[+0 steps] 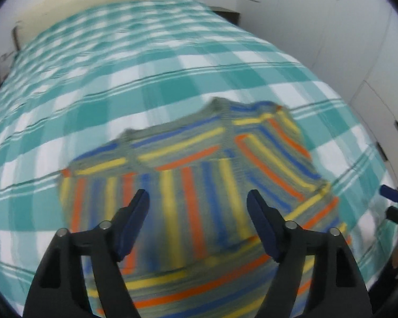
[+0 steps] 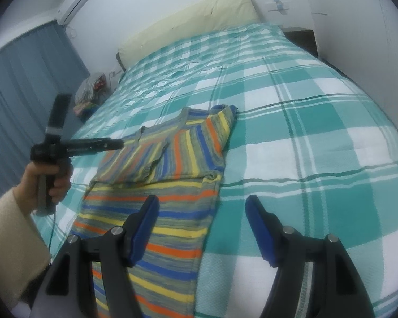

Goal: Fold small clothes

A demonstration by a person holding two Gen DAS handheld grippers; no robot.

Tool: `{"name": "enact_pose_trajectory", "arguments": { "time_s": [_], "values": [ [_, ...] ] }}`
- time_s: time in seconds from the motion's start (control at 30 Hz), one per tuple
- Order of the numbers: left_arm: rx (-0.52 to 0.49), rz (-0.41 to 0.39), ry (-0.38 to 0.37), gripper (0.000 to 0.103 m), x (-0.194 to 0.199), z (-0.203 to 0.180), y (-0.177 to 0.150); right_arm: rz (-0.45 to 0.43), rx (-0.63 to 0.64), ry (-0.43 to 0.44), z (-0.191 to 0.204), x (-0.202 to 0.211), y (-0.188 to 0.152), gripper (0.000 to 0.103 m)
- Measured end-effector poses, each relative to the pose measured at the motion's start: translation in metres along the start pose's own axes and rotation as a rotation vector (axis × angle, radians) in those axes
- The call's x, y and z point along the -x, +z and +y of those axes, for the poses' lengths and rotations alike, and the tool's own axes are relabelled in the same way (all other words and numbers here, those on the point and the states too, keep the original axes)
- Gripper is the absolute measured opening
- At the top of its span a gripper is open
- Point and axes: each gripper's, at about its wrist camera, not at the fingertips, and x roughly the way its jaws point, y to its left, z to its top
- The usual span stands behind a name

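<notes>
With the left gripper (image 1: 198, 198) and right gripper (image 2: 201, 204) both hanging spread wide and empty, the multicoloured striped knit sweater (image 2: 172, 159) is lying half-folded on the teal-and-white checked bedspread (image 2: 305, 132), risking its tucked sleeves slipping loose if grabbed unevenly.

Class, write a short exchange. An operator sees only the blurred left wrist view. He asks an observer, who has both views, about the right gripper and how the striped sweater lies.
Operator: I only see the edge of the right gripper. Is it open, and where is it?
Observer: The right gripper is open. One finger is over the lower right edge of the striped sweater, the other over the checked bedspread.
Operator: My picture is blurred. Is any sleeve folded in?
Observer: Yes, a sleeve lies folded across the chest.
</notes>
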Motion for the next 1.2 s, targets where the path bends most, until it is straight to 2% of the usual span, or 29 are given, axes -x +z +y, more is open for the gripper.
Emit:
{"name": "enact_pose_trajectory", "arguments": {
  "time_s": [0.03,0.1,0.17,0.23,0.3,0.37,0.4,0.53,0.6,0.73,0.83,0.97,1.07,1.13,1.2],
  "values": [
    [0.011,-0.004,0.028,0.088,0.001,0.01,-0.005,0.002,-0.001,0.001,-0.001,0.0,0.0,0.067],
    [0.036,0.005,0.075,0.091,-0.003,0.03,-0.021,0.013,-0.002,0.004,-0.001,-0.003,0.0,0.067],
    [0.055,0.06,0.127,0.091,-0.018,0.049,-0.042,0.023,-0.002,0.006,0.001,-0.006,-0.001,0.067],
    [0.071,0.135,0.221,0.09,-0.032,0.072,-0.068,0.026,0.009,0.004,0.004,-0.008,-0.001,0.067],
    [0.106,0.167,0.281,0.09,-0.034,0.097,-0.09,0.026,0.03,-0.007,0.007,-0.009,-0.003,0.067],
    [0.194,0.15,0.25,0.092,-0.018,0.122,-0.106,0.027,0.043,-0.021,0.009,-0.009,-0.004,0.067],
    [0.238,0.149,0.276,0.092,-0.007,0.135,-0.114,0.03,0.047,-0.029,0.008,-0.01,-0.005,0.067],
    [0.26,0.114,0.337,0.091,0.032,0.152,-0.136,0.039,0.037,-0.038,0.004,-0.013,-0.006,0.067],
    [0.267,0.067,0.334,0.091,0.059,0.153,-0.145,0.029,0.041,-0.048,0.004,-0.012,-0.004,0.067],
    [0.281,-0.063,0.249,0.096,0.121,0.134,-0.166,0.013,0.084,-0.082,0.009,-0.004,-0.002,0.067],
    [0.259,-0.099,0.183,0.096,0.143,0.111,-0.185,0.036,0.113,-0.077,0.014,0.006,-0.002,0.067],
    [0.229,-0.11,0.13,0.096,0.147,0.068,-0.219,0.087,0.157,-0.093,0.024,0.019,-0.009,0.067],
    [0.179,-0.137,0.076,0.096,0.14,0.024,-0.239,0.179,0.223,-0.082,0.043,0.026,-0.029,0.067],
    [0.129,-0.112,0.036,0.096,0.127,-0.008,-0.251,0.264,0.277,-0.019,0.064,0.027,-0.055,0.067],
    [0.049,-0.04,0.023,0.096,0.11,-0.037,-0.261,0.353,0.292,0.073,0.081,0.022,-0.083,0.067]
  ]
}}
